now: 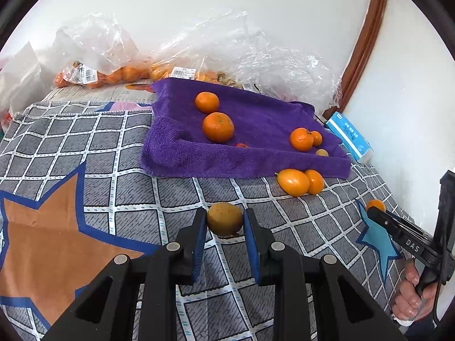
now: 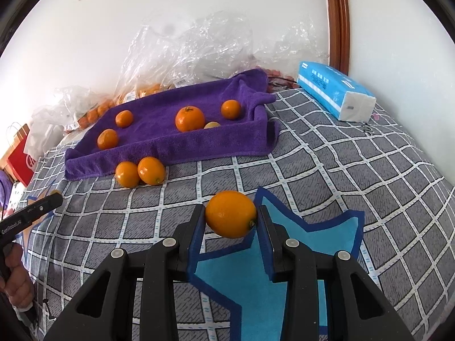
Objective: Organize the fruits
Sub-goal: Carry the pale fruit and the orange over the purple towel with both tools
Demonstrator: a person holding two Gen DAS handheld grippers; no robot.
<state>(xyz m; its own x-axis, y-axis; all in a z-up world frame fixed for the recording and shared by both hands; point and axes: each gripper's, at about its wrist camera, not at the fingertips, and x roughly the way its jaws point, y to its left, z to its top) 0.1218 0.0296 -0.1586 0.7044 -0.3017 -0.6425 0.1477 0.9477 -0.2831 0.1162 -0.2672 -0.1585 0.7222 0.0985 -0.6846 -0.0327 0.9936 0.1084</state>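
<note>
Though unseen leftward, red bag (image 2: 20, 153).

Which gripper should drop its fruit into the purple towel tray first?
Probably the right gripper: shut on an orange kumquat, it faces the purple towel tray. The left gripper holds a dull kumquat at a similar distance.

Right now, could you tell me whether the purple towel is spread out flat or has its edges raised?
Edges raised: the purple towel forms a shallow tray, its front rim hiding part of a small yellowish fruit inside.
</note>
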